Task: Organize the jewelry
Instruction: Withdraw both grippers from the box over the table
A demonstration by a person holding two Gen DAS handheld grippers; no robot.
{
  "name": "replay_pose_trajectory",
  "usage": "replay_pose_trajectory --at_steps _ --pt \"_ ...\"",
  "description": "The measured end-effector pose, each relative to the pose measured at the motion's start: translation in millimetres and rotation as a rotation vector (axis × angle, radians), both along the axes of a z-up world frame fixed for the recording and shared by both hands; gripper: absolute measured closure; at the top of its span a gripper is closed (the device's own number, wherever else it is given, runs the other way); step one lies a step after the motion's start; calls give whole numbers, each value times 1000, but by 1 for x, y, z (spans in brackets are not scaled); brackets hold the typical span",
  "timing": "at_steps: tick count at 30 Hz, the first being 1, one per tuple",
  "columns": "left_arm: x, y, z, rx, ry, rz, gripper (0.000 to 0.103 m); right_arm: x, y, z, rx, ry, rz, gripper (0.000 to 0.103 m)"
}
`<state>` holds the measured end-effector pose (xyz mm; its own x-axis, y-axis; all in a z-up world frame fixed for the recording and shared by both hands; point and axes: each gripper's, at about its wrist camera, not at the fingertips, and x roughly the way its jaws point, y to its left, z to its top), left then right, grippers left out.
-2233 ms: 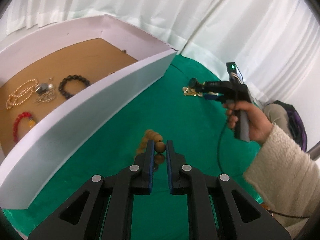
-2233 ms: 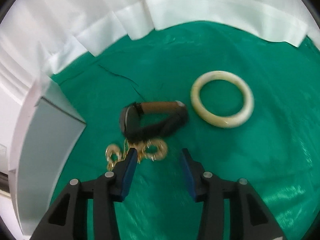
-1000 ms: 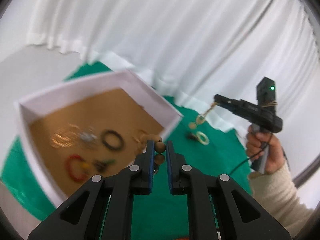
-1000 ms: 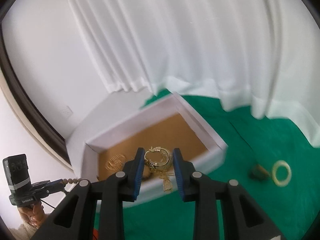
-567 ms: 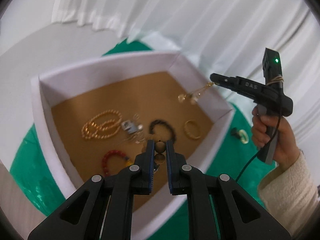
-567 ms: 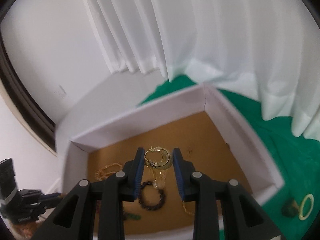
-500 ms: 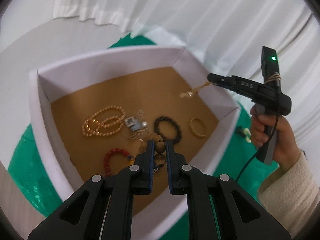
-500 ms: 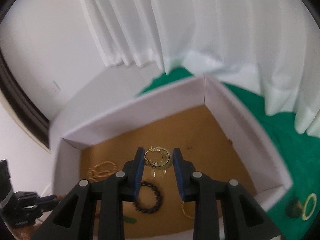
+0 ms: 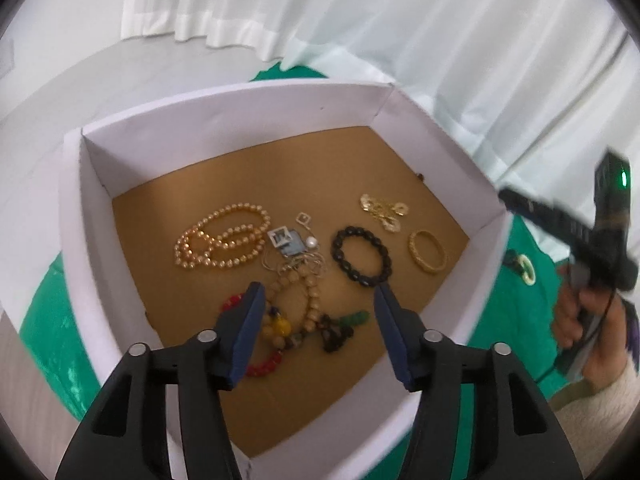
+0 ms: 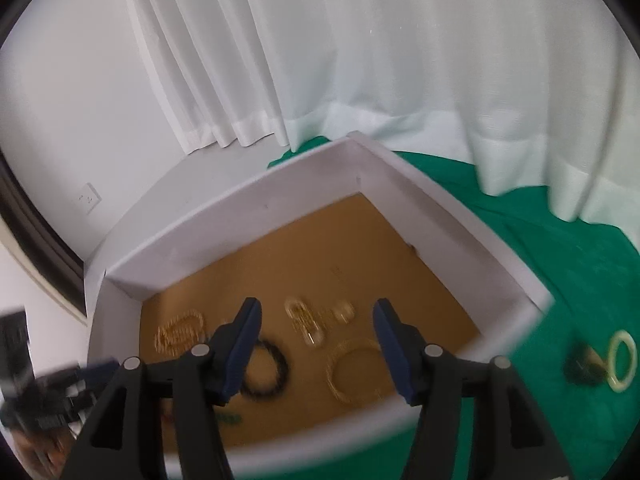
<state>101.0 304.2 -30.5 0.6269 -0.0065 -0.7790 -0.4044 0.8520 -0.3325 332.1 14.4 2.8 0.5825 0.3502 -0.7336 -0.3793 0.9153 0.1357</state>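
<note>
A white box (image 9: pixel 224 108) with a brown floor holds the jewelry. My left gripper (image 9: pixel 318 304) is open above it, over a tan wooden bead bracelet (image 9: pixel 308 284) that lies on the floor. My right gripper (image 10: pixel 316 320) is open above the box (image 10: pixel 256 216); gold earrings (image 10: pixel 306 320) lie below it and also show in the left wrist view (image 9: pixel 384 210). Inside are also a pearl necklace (image 9: pixel 220 240), a black bead bracelet (image 9: pixel 362 254), a gold bangle (image 9: pixel 427 251) and a red bead bracelet (image 9: pixel 264 362).
A cream ring (image 10: pixel 622 354) and a dark watch (image 10: pixel 582 364) lie on the green cloth (image 10: pixel 560 248) right of the box. White curtains hang behind. The right hand-held gripper (image 9: pixel 576 236) shows at the right of the left wrist view.
Both grippers have opened. The wooden bead bracelet dropped from the left one and the gold earrings from the right one; both now lie on the box floor.
</note>
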Motion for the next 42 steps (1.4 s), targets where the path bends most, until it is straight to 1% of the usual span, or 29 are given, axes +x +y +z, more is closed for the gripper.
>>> replay_pose_trajectory --at_steps 1,2,5,7,9,11,12,14,15,17,21,24,28,33,35,38,40,42 --pt "-3 -6 4 15 -8 -6 39 -13 -8 -2 -9 -11 -2 38" --pt "-9 -19 10 45 -23 -20 36 -32 -19 -7 -32 -26 -6 38" --pt "-18 -57 23 104 -67 -64 29 -78 -43 -27 -115 -44 -17 38" --pt "-23 -83 27 110 -87 -104 26 -115 -65 -48 -156 -39 -33 38" --pt "-25 -114 27 94 -105 -161 23 -150 -90 -66 -183 -27 -75 38" --pt "-24 -148 19 80 -113 -231 20 -172 -110 -77 -205 -16 -116 38" --pt "-21 -167 13 89 -110 -270 20 -185 -122 -81 -217 -12 -142 38" --pt "-13 -199 -1 133 -79 -326 20 -207 -145 -86 -230 -6 -200 38" --pt "-11 -209 -6 147 -75 -339 20 -221 -160 -85 -230 -12 -237 38" --pt "-5 -225 -15 180 -61 -356 20 -236 -175 -82 -232 -23 -276 38" --pt "3 -241 -29 257 -28 -346 20 -265 -198 -76 -241 -54 -342 38" --pt "6 -245 -35 322 -3 -331 20 -275 -207 -78 -216 -52 -375 38" --pt "5 -246 -38 373 3 -315 20 -276 -207 -84 -197 -35 -385 38" --pt "1 -248 -34 424 -7 -302 20 -278 -200 -89 -185 -28 -362 38" --pt "1 -247 -34 432 -4 -298 20 -281 -197 -89 -182 -27 -357 38" --pt "4 -244 -39 423 8 -295 20 -281 -195 -92 -180 -23 -352 38" --pt "8 -239 -46 382 27 -301 20 -280 -195 -93 -182 -20 -354 38" --pt "12 -235 -56 313 54 -314 20 -280 -197 -93 -183 -21 -359 38"
